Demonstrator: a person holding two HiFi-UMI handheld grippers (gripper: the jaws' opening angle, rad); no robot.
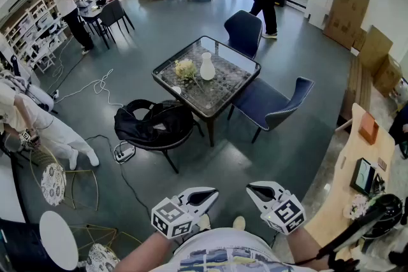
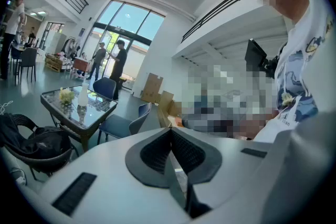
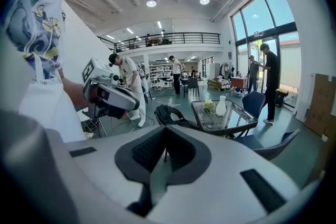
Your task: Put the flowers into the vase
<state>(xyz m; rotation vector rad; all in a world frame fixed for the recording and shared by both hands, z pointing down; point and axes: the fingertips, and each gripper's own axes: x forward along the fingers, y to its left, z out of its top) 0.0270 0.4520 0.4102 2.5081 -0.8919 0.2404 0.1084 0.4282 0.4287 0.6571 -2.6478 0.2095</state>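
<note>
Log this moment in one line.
left gripper: shut, empty | right gripper: shut, empty | flowers: on table beside vase | task: unstarted

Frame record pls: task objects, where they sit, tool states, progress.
table: glass top, across the floor from the person
vase: white, upright on the table
flowers: pale bunch on the table, left of the vase in the head view, not in it
left tool: shut, nothing between the jaws, well short of the table
right tool: shut, empty, beside the left tool
seating: two dark blue chairs at the table
clutter: black bag on a chair at the near side
progress: not started, flowers not yet picked up
</note>
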